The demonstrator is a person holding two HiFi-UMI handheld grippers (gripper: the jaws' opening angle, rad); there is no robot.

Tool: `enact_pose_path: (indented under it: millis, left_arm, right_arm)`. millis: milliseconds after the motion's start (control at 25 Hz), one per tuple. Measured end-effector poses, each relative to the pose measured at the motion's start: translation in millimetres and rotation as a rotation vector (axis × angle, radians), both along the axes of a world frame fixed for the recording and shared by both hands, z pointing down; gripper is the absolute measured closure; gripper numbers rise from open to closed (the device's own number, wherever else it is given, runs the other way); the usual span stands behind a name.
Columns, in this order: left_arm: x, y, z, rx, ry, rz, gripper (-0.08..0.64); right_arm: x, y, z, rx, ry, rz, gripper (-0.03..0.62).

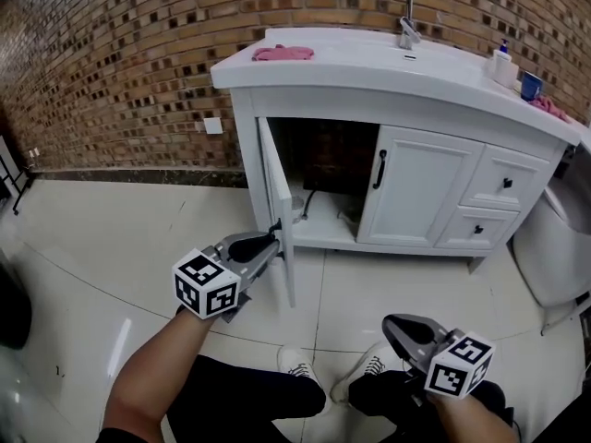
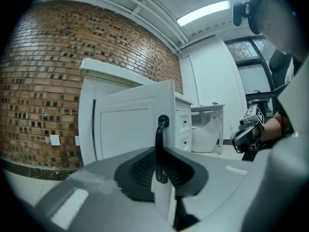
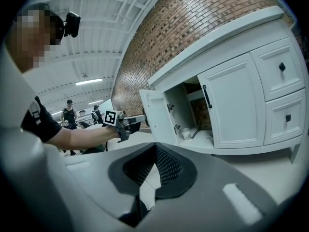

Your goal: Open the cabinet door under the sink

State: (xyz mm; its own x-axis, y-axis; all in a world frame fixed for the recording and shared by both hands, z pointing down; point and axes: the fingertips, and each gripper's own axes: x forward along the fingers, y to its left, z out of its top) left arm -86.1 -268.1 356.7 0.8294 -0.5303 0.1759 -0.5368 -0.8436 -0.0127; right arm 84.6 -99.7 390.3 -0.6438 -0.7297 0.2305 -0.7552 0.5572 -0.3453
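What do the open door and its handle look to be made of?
Door: likely white-painted wood or board, smooth satin finish, raised panel frame; the core is not visible. Handle: probably black-coated metal, a thin smooth bar with slight sheen, held in the left gripper.

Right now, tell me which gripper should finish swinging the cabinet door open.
Left. The left gripper is clamped on the black door handle of the half-open cabinet door; the right gripper is shut on nothing, low by the person's shoes.
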Motion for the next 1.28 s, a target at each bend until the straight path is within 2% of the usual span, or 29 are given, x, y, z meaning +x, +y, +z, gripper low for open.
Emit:
enact_pose_path:
  millis: [360,600,1080,1280]
  left_arm:
    - [-68,-9,-2,0.008,0.02,-0.126,0.518]
    - [-119,-25,-2,0.022,0.05,-0.263,0.534]
    - [-120,-25,-3,0.041,0.036,-0.288,0.525]
    - [-122,-21,-3,0.027,0.04,-0.335,0.523]
  right_arm:
    - [-1,-1,-2,0.009,0.013,0.017,0.588]
    - [-8,-1,-3,0.011,0.015,0.002,0.588]
    - [-1,0,-5,0.018,0.007,0.013,0.588]
    - [-1,0,-7,0.023,0.006,0.018,0.588]
